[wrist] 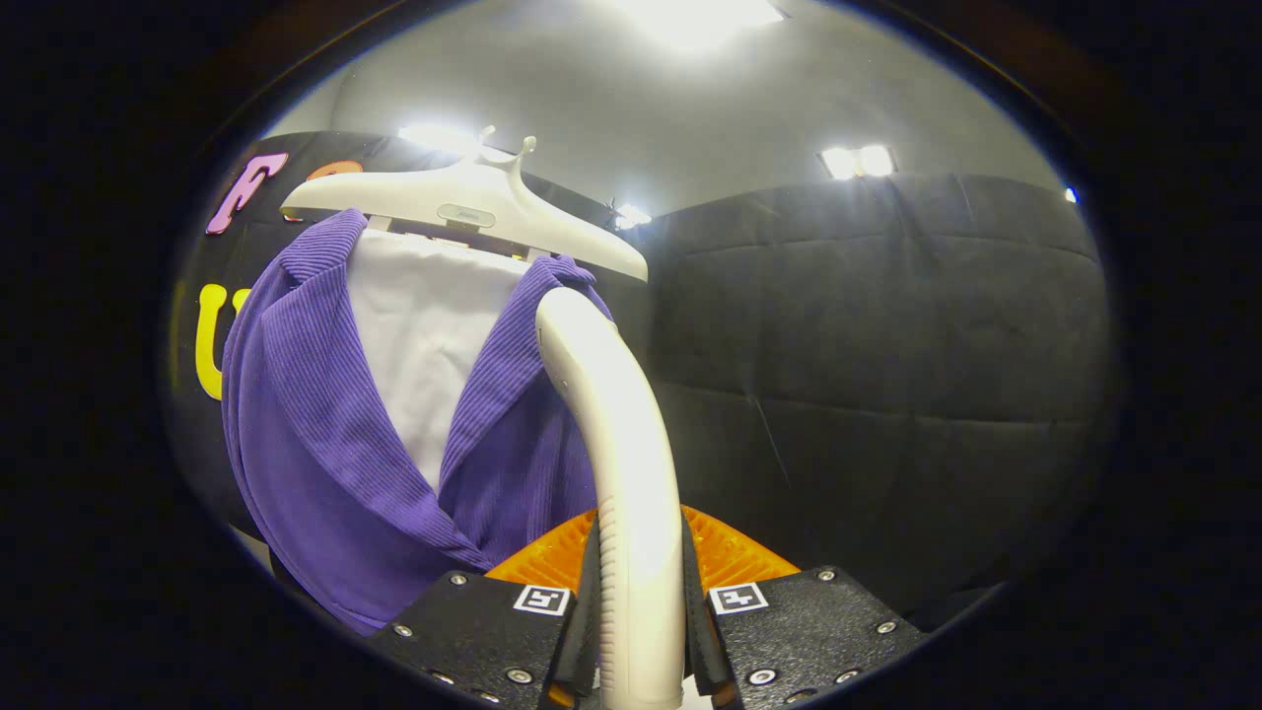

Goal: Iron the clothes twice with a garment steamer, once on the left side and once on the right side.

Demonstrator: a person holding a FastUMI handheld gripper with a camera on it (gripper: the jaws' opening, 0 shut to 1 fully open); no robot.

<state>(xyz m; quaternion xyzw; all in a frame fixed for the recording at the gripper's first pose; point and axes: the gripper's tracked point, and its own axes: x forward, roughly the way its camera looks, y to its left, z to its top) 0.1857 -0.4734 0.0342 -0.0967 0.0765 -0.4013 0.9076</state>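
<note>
A purple ribbed garment (315, 434) hangs open-fronted on a white hanger (463, 207), with a white board (424, 335) showing between its lapels. The white curved handle of the garment steamer (621, 444) rises between my fingers and bends toward the garment's right lapel, its head touching or very near the cloth there. My gripper (639, 602) is shut on the steamer handle, both fingers pressing its ribbed lower part.
A padded black booth wall (868, 355) stands behind and to the right of the garment. Ceiling lights (856, 161) shine above it.
</note>
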